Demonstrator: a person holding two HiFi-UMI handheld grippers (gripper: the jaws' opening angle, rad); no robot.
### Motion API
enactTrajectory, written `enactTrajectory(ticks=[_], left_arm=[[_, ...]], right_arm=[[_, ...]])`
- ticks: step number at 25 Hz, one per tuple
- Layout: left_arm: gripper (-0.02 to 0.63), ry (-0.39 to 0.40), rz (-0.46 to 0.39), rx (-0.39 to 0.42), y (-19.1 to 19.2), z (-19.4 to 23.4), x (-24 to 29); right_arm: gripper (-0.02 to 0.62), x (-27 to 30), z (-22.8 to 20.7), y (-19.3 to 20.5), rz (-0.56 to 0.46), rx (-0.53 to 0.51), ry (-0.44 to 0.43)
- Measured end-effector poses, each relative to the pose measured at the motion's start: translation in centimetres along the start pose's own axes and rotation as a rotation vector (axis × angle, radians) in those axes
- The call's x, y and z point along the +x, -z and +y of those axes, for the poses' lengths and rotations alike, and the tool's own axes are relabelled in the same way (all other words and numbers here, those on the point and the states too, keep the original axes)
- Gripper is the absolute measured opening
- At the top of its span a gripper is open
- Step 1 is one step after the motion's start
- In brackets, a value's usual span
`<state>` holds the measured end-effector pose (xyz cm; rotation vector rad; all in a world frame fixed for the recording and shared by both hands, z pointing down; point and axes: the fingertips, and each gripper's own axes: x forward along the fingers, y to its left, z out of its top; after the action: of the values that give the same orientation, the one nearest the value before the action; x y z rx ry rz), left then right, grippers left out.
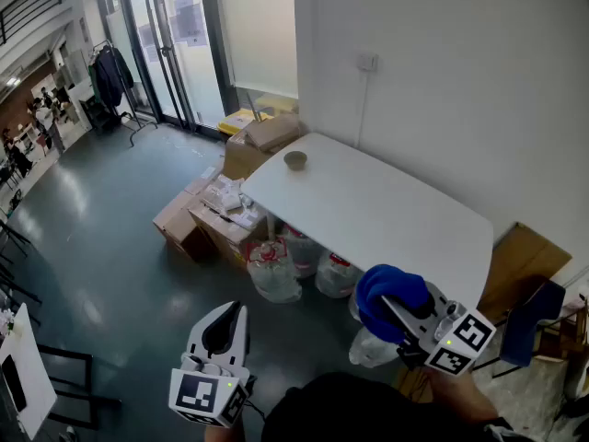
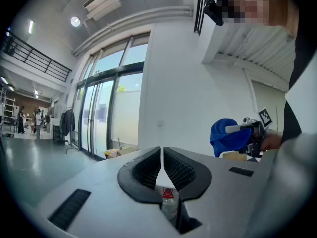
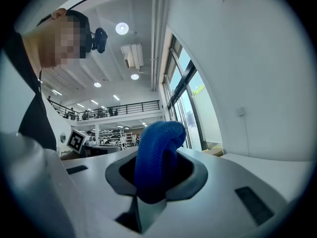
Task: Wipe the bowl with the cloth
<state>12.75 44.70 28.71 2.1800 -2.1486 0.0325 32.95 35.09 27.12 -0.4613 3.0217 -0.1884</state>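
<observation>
Tongs come nearest: the left tongs [image 1: 227, 313] are closed on nothing, and the right tongs [image 1: 394, 308] grip the blue cloth [image 1: 382, 288] just off the near edge of the white surface [image 1: 386, 219]. The bowl [image 1: 295, 160] stands well apart near the surface's far left end, with cardboard boxes [image 1: 198, 215] on the floor beside it.

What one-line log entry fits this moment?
left gripper: shut, empty | right gripper: shut on blue textured cloth | tan bowl: on white table, untouched | wiping: not started
</observation>
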Motion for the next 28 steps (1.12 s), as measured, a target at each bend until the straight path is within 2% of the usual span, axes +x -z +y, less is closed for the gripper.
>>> enactTrajectory(ticks=[12,21,24,28], left_arm=[[0.029,0.012,0.036,-0.003,2.3,3.5,-2.4],[0.029,0.019,0.027,-0.04,2.9,6.6,-5.5],[0.029,0.01,0.048,-0.057,4.1,7.8,-6.0],[0.029,0.033,0.024,-0.086,4.1,8.7,-5.5]], right_arm=[[0.08,3.0,2.6,1.4,0.018,0.02,0.001],[0.08,6.5,7.0,3.0,0.044,0.052,-0.045],[0.081,7.3,7.8,3.7,0.059,0.062,-0.05],[0.081,8.6,7.8,4.5,0.068,0.078,-0.047]])
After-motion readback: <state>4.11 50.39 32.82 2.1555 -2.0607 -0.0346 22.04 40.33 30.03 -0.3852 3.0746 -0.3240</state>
